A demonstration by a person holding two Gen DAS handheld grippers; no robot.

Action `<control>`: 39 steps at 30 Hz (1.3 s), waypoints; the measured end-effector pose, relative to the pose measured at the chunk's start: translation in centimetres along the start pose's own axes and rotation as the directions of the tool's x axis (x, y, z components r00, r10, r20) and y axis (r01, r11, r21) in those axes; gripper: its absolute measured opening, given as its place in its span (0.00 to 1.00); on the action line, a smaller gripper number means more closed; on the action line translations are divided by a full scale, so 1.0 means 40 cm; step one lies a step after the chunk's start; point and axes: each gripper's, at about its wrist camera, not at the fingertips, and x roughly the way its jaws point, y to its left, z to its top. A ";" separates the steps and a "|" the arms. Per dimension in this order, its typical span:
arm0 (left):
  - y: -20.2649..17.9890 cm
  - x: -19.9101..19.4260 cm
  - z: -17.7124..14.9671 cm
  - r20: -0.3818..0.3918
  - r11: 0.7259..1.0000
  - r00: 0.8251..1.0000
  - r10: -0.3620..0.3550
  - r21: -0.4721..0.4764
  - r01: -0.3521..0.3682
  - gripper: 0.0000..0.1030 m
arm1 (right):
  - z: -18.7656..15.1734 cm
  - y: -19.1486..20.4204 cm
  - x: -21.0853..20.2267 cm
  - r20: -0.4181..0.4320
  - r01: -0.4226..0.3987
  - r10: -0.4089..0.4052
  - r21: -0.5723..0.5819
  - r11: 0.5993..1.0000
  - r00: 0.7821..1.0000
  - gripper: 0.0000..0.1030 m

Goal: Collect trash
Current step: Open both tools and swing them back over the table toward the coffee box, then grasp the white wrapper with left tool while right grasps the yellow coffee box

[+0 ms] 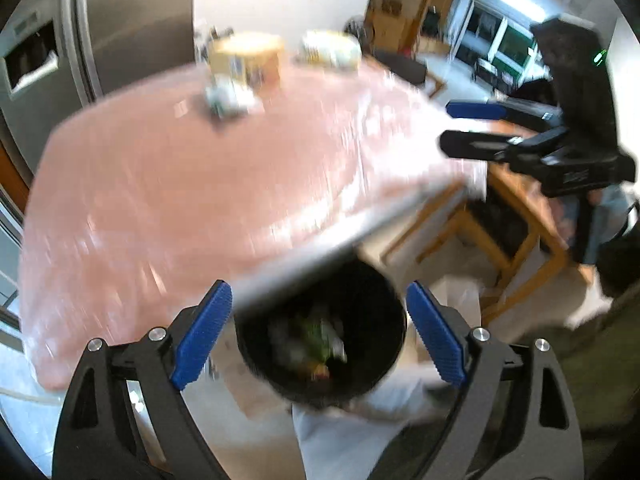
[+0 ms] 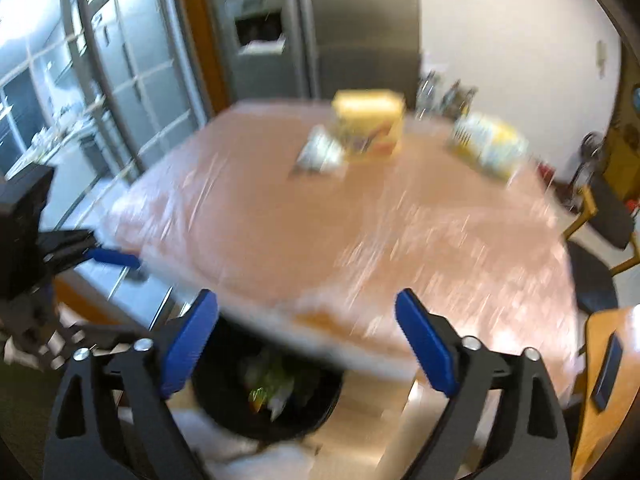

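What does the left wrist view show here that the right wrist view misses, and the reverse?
Only the left wrist view: wooden chair frames beside the table, a wooden door and far windows.

Only the right wrist view: a dark phone-like slab on a wooden surface and glass partition panels at left.

Both: the pink table, a yellow box, a crumpled white scrap, a yellow-and-white pack, the steel fridge, and the black bin holding trash. The left claw and right claw are both open and empty.
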 end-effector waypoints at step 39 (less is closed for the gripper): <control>0.260 0.393 0.387 -0.037 0.982 0.999 0.010 -0.189 -0.017 0.49 | 0.392 -0.198 0.537 -0.120 -0.027 0.034 0.063 0.998 0.992 0.86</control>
